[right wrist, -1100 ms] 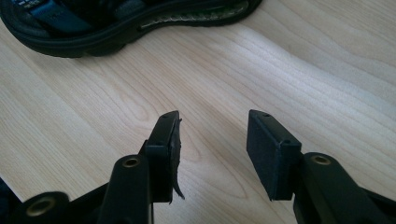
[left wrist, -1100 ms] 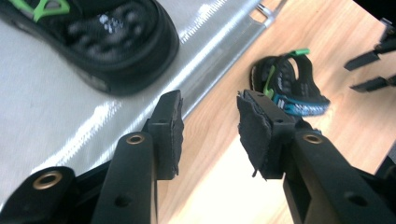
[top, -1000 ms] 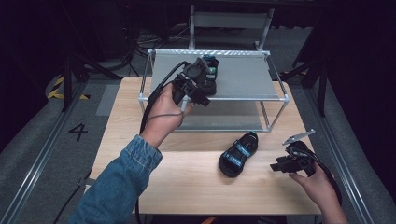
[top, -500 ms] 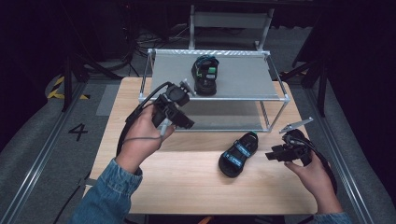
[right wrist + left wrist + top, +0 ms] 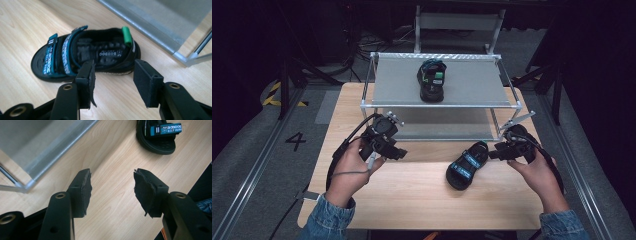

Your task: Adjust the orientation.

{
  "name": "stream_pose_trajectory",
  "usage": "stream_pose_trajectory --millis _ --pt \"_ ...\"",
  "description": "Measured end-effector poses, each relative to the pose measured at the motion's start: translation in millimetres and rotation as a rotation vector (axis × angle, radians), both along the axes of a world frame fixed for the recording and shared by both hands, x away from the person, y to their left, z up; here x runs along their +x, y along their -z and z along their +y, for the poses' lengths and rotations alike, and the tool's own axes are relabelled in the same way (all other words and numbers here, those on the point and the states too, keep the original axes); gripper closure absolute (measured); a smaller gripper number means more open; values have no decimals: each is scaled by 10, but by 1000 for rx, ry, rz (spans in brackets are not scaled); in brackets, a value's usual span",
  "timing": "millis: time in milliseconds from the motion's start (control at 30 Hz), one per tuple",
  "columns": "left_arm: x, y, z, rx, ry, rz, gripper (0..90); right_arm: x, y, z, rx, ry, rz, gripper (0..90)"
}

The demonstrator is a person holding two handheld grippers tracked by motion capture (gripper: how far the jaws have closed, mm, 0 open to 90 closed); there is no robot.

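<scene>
Rack (image 5: 377, 105) stands at 12 o'clock, one sandal (image 5: 431, 80) on top. Second sandal (image 5: 467, 165) lies on the table (image 5: 412, 200), just left of the right gripper (image 5: 495, 154). Both the right and left gripper (image 5: 399, 152) have jaws apart, just opened further, holding nothing.

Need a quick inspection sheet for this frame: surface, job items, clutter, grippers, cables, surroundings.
Surface: wooden table, bare wood at the front.
Job's things: one sandal on the top shelf of the metal rack; second sandal lying on the table.
Clutter: nothing seen.
Grippers: left hand-held gripper open, its jaws have just been opening, nothing between them; right hand-held gripper open, close to the table sandal's heel, jaws not on it.
Cables: black cable looping from the left hand-held gripper.
Surroundings: dark, grey floor marked 4.
</scene>
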State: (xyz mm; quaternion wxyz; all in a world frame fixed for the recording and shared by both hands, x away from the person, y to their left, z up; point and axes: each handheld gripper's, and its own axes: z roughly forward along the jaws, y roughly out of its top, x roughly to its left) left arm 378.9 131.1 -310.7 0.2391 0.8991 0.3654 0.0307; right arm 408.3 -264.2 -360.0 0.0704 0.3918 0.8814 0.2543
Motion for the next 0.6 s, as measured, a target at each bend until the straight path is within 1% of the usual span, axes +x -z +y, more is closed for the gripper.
stream_pose_trajectory --millis 33,67,100,133,167,233,267,300,433,533,567,600 --pt "20 25 18 2 -10 12 475 15 -2 16 -4 4 2 519" --pt "37 40 32 16 -18 19 474 30 -3 32 -9 5 3 519" --pt "47 48 52 17 -29 19 474 41 -7 49 -13 6 3 519" --pt "60 58 78 8 -43 14 474 52 -10 66 -14 6 4 517" --pt "68 71 93 3 -48 19 474 68 -10 83 -16 -1 -2 517" --pt "79 84 107 10 -48 19 474 83 -5 93 -12 -5 -3 513" --pt "86 99 119 14 -53 24 474 111 11 108 -11 -1 11 505" --pt "99 127 143 14 -60 32 473 127 23 112 -15 -3 9 499" --pt "103 143 166 22 -70 29 471 169 52 134 -24 2 12 492" --pt "116 149 194 18 -72 28 469 246 89 160 -51 8 4 516" --pt "117 155 193 16 -75 34 469 271 101 165 -64 13 -9 524" --pt "123 164 193 12 -70 42 470 297 116 166 -77 21 -12 532"
